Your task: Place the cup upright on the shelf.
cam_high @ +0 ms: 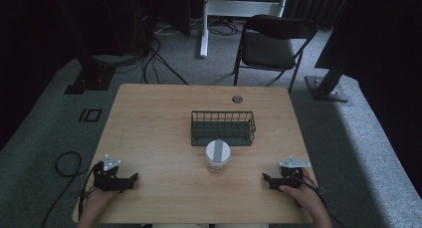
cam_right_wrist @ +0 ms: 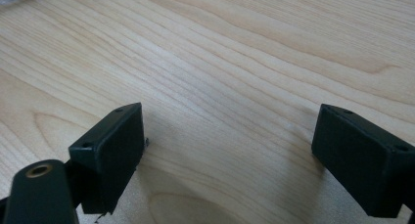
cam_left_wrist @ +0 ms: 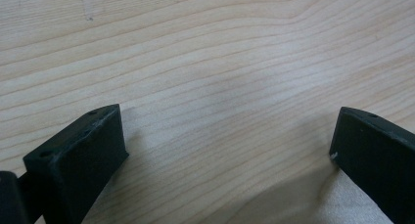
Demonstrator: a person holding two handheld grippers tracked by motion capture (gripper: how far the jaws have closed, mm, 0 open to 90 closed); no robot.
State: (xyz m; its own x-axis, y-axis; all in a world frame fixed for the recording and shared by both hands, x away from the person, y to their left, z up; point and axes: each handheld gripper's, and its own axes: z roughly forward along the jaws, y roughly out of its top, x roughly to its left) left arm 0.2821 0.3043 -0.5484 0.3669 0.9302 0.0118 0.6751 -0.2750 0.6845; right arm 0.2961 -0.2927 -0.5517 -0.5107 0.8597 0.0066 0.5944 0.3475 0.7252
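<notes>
Nearest the high camera, the person's hands rest at the table's (cam_high: 149, 113) near edge: the left claw (cam_high: 133, 177) sits at eight o'clock from the jar (cam_high: 217, 155), the right claw (cam_high: 266, 178) at four o'clock, both well apart from it. That jar stands upright, lid on, just beside the wire basket (cam_high: 223, 128), at its six o'clock. Nothing looks begun; probably the jar has yet to be gripped. Jar contents are too dim to tell.

Left gripper view: jaws wide apart over bare wood, holding nothing.

Right gripper view: jaws apart too; a glassy sliver at eleven o'clock is cut off.
</notes>
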